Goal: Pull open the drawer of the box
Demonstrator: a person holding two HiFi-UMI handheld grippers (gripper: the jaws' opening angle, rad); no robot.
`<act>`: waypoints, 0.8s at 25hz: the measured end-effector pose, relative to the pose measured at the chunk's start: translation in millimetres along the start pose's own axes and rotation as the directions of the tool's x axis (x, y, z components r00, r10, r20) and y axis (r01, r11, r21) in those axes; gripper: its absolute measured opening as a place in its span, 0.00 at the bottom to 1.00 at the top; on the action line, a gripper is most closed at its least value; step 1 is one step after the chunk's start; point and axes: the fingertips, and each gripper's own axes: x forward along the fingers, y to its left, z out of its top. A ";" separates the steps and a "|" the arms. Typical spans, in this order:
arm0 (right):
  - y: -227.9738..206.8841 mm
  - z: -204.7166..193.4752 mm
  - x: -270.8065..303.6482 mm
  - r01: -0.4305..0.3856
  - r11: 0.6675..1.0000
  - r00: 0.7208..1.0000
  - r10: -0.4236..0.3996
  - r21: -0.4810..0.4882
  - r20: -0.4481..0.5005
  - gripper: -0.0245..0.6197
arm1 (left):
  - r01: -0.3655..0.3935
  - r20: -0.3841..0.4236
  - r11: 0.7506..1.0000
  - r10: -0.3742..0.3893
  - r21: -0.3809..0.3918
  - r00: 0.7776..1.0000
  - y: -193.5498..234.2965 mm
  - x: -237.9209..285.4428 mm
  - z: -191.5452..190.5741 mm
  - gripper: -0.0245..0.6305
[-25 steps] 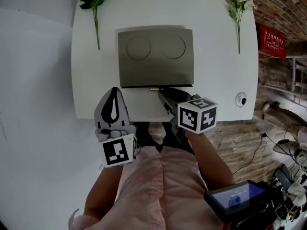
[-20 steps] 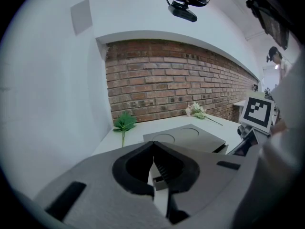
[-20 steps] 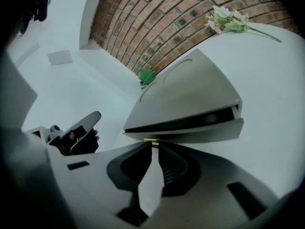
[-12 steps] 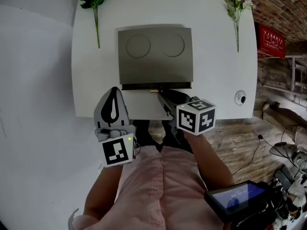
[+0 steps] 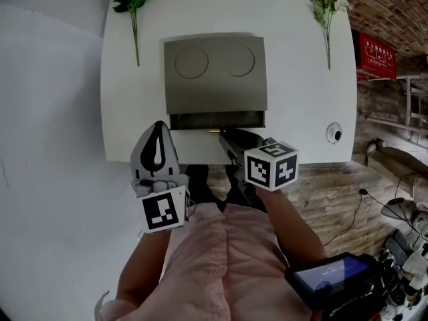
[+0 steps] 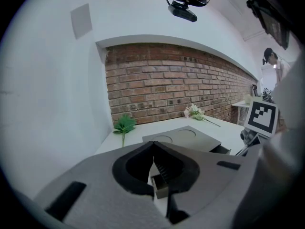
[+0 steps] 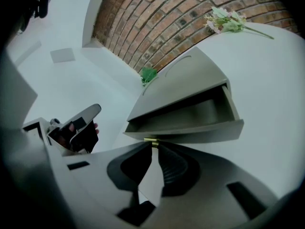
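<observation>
Drawer [image 7: 190, 130] partly out of the box [image 5: 215, 72], so with my right gripper [image 7: 152, 146] pinched on its brass knob [image 7: 151, 141] and the left gripper [image 6: 153, 146] clenched empty, I'd draw straight back, level.

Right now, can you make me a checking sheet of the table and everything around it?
Surface: white table, box standing on it.
Job's things: grey box, its drawer partly pulled out, small brass knob on the front.
Clutter: leafy sprig at far left, flower sprig at far right.
Grippers: right gripper jaws shut on the knob; left gripper jaws shut, empty, held away from the box.
Cables: loose cables on the floor to the right.
Surroundings: brick wall behind the table, red sign, wooden floor.
</observation>
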 end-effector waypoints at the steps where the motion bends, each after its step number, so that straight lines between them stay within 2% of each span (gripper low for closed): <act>1: 0.3 -1.3 -0.5 -0.001 1.000 1.000 0.001 -0.001 -0.001 0.11 | 0.000 0.001 1.000 0.000 0.001 1.000 -0.4 -0.3 0.7 0.05; 6: 2.0 -9.2 -3.4 -0.005 1.000 1.000 0.005 -0.008 -0.010 0.11 | -0.004 0.009 1.000 0.004 0.009 1.000 -3.0 -4.4 4.9 0.05; 20: 4.9 -25.7 -14.0 -0.063 0.998 0.997 0.062 -0.028 -0.049 0.11 | -0.082 0.012 0.997 0.082 0.004 0.997 -28.2 -44.1 8.9 0.05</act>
